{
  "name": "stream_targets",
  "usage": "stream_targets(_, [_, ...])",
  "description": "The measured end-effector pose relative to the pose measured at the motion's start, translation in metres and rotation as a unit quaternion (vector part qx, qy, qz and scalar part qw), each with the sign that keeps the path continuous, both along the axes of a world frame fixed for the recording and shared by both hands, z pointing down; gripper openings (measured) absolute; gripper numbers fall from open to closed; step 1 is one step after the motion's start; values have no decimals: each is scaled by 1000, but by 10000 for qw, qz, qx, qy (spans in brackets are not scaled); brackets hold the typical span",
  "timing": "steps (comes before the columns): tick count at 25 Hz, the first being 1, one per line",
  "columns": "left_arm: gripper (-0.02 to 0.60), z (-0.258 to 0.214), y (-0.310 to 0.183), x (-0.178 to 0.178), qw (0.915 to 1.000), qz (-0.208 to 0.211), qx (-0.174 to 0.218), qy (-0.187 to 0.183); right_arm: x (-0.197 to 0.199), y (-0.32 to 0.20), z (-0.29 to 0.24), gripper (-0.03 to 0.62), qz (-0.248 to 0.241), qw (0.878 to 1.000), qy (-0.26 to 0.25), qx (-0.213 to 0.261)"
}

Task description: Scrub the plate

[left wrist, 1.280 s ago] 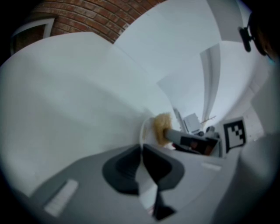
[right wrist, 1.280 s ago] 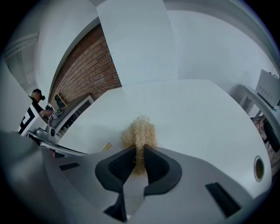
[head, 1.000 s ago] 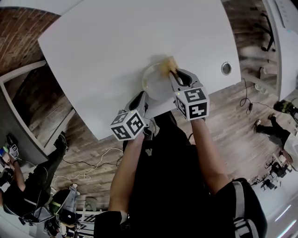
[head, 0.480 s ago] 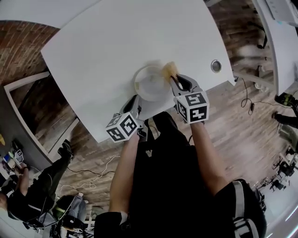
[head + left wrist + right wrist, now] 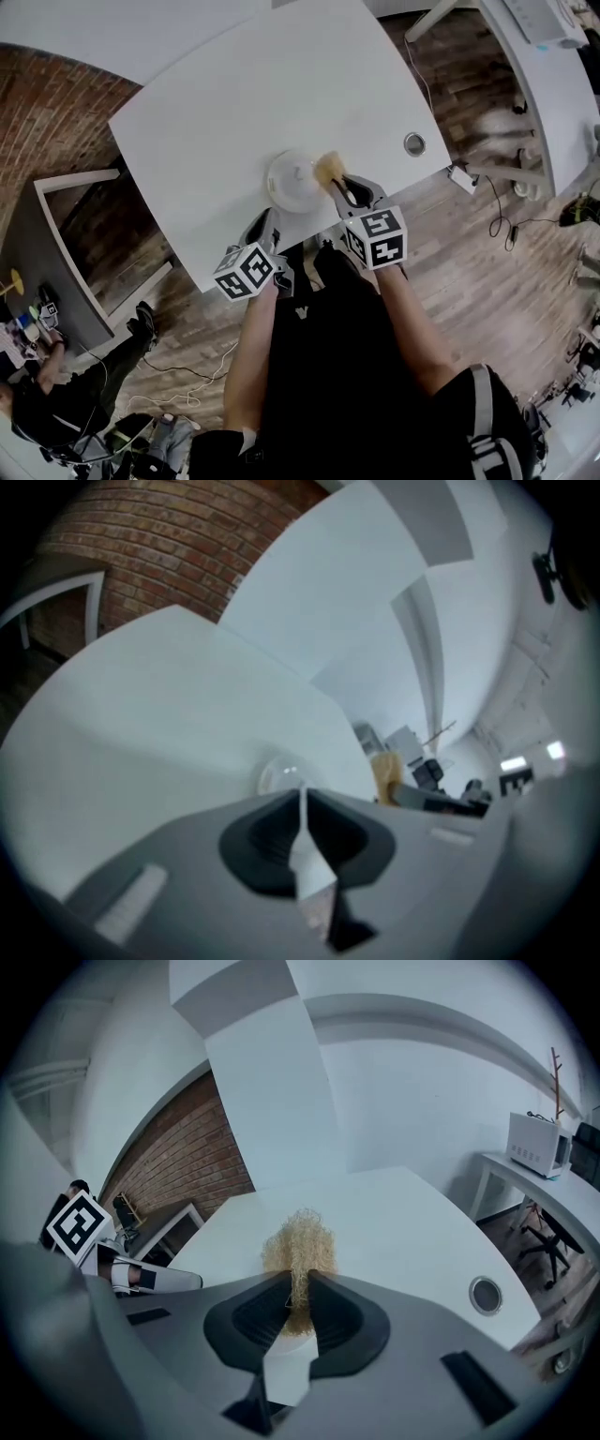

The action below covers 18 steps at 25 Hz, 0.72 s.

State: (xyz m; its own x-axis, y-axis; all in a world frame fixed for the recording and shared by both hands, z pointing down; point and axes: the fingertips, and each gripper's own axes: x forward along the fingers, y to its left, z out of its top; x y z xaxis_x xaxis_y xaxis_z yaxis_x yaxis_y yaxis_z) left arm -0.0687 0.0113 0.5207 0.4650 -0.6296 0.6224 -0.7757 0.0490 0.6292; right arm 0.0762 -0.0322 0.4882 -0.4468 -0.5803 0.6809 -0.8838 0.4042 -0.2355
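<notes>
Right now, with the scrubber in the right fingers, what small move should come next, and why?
Probably sweep the scrubber left across the plate, pressing lightly. The right gripper is shut on the scrubber, which sits at the plate's right rim, so most of the plate lies to its left. The left gripper, shut, is by the near rim.

white tabletop (image 5: pixel 234 103); pale, near-white plate (image 5: pixel 293 181) by its near edge; straw-yellow wiry scrubber (image 5: pixel 328 168) between black pads (image 5: pixel 265 1321) of grey right gripper (image 5: pixel 336 187); grey left gripper (image 5: pixel 266 220); black-and-white square markers on cubes (image 5: pixel 375 237); red-brown brick wall (image 5: pixel 159 536); brown plank floor (image 5: pixel 469 272).
</notes>
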Motion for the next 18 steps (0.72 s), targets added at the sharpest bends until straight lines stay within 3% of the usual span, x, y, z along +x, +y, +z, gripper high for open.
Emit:
stream_targets(5, [5,-33,10,5,9994,-135,304,-10,3,20,-27,44,-44,9995,-251,187])
stream_targets(9, [5,-55,8,19,9978,-10,665,-47,5,24,-53,44,-259,9958,-423,764])
stream_targets(15, [3,-100,33,25,9916,47,1252,-324,8,63,-90,44,-349,9890,-712,1248])
stream_targets(18, [3,-130,42,28,9835,25,1743,-493,7,81,-109,44,-451,9840,-864,1489])
